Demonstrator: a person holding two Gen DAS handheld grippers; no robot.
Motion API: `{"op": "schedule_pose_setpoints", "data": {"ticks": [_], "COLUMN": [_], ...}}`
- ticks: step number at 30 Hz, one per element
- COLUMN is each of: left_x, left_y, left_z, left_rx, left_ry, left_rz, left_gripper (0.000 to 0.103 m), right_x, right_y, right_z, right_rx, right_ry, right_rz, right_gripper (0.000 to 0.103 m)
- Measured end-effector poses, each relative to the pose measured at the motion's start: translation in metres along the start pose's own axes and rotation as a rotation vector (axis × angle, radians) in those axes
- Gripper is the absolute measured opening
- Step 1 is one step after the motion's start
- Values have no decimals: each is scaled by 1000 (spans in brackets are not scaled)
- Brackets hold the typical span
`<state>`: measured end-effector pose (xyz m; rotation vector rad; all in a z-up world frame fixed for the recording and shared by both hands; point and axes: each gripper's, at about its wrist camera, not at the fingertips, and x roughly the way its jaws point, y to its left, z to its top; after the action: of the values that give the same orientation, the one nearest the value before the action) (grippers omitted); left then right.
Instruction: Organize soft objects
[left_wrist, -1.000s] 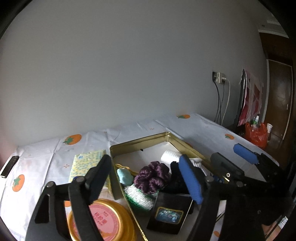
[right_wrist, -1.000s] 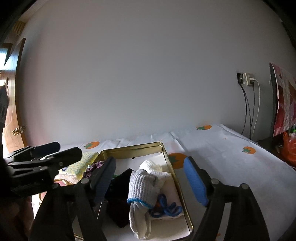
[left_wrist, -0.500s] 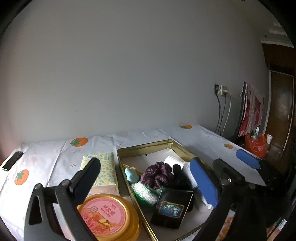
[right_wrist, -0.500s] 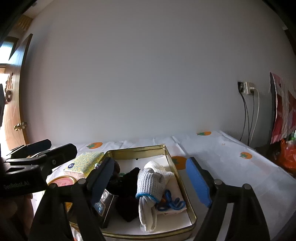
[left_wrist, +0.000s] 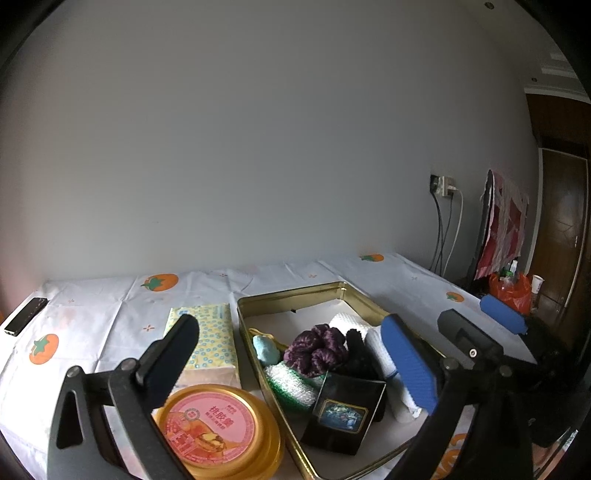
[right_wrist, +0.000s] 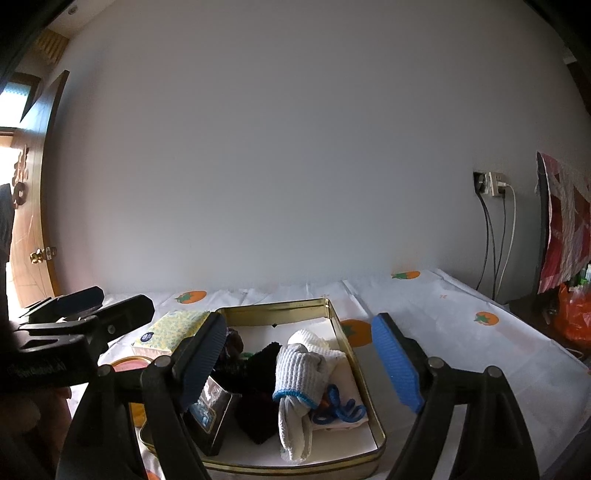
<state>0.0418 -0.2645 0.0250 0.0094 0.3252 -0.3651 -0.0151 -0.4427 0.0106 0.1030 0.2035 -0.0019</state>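
A gold metal tray (left_wrist: 295, 294) (right_wrist: 273, 307) on the table holds soft things: a purple scrunchie (left_wrist: 317, 349), a teal piece (left_wrist: 265, 349), a green-white scrubber (left_wrist: 286, 384), a black fuzzy piece (right_wrist: 264, 360), a white knit glove with blue cuff (right_wrist: 299, 373), a blue cord (right_wrist: 338, 408) on white cloth, and a small black box (left_wrist: 343, 410) (right_wrist: 210, 410). My left gripper (left_wrist: 291, 358) is open and empty, raised before the tray. My right gripper (right_wrist: 299, 363) is open and empty, above the tray's near edge.
A yellow tissue pack (left_wrist: 208, 338) (right_wrist: 171, 328) lies left of the tray. A round gold tin with a pink lid (left_wrist: 218, 428) sits in front of it. A dark phone (left_wrist: 24, 315) lies at the far left. White tablecloth (right_wrist: 461, 332) with orange prints; wall socket with cables (right_wrist: 493, 184) right.
Both grippers have pulled back and risen from the tray, so more of the tray and table shows. Both stay open and empty.
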Motion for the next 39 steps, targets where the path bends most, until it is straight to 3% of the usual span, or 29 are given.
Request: {"op": "schedule_pose_setpoints", "data": {"ticks": [39], "left_x": [1], "left_y": [-2], "left_z": [0], "left_rx": [21], "left_ry": [39], "left_rz": [-5], "left_gripper": [102], "right_x": [0], "right_y": [-9], "right_z": [1], "right_rx": [12], "right_ry": [-18], "right_rz": [-15], "right_gripper": [83]}}
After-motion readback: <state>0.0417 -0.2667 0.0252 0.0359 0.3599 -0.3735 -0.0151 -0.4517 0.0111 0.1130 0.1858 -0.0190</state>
